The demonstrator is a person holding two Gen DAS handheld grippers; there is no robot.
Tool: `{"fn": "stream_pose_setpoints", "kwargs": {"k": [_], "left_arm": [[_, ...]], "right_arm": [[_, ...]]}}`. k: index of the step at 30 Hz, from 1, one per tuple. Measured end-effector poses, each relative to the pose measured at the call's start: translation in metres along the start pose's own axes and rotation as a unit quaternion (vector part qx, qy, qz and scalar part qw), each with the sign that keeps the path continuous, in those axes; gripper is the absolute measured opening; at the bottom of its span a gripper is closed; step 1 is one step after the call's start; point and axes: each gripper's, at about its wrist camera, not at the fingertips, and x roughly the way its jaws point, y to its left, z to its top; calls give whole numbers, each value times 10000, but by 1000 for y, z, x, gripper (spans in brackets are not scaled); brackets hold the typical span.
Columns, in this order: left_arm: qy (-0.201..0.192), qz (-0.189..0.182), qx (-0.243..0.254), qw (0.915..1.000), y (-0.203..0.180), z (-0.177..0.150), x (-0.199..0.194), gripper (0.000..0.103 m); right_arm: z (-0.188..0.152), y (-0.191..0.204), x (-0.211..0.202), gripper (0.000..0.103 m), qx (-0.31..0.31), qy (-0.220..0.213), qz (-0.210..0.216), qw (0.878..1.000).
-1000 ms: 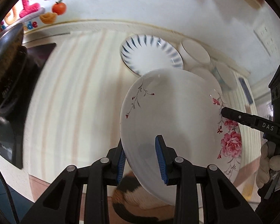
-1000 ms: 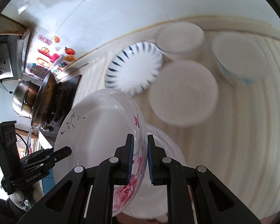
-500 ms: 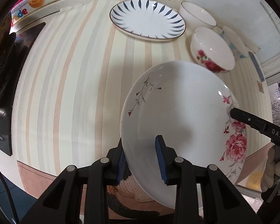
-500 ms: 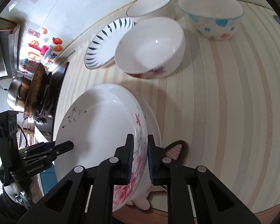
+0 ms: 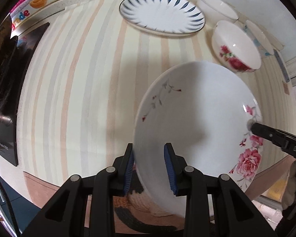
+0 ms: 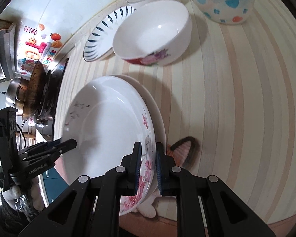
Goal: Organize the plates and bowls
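While both grippers pinch its rim, white rose-printed plate [image 5: 197, 118], left gripper [image 5: 150, 167], right gripper [image 6: 148, 165]

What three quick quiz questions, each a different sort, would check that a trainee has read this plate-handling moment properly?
1. True or false: both grippers, left gripper and right gripper, clamp the rim of the rose plate.
2. Which dish stands nearest the far rim of the held plate? A: blue-striped plate; B: rose bowl; C: spotted bowl.
3. Fill in: the countertop has a ______ pattern.

Key: 1 true; 2 B; 3 striped.
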Motion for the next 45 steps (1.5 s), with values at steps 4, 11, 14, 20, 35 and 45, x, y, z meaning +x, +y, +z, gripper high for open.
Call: {"fn": "stream_pose_setpoints", "kwargs": {"k": [4, 11, 14, 20, 35, 45], "left_arm": [[93, -50, 17, 9999, 7, -2, 0, 27], [-384, -274, 44, 9989, 28, 25, -57, 29], [-700, -415, 30, 9967, 40, 60, -84, 32], [-729, -601, -27, 9955, 67, 147, -78, 33], [86, -426, 165, 9989, 72, 248, 46, 33], [-148, -591, 239, 9979, 67, 241, 56, 19]], "right_arm": [[-3, 2, -2, 20, 92, 45, -47, 9999], [10, 6, -38, 23, 513, 75, -408, 9978], [34, 21, -65, 35, 774, -212, -171, 9966], [130, 70, -54, 46, 757, -509, -11, 9958], [246, 56, 59, 34, 807, 356, -1122, 9898], [249, 55, 83, 10, 512, 418, -1446, 9873]]}}
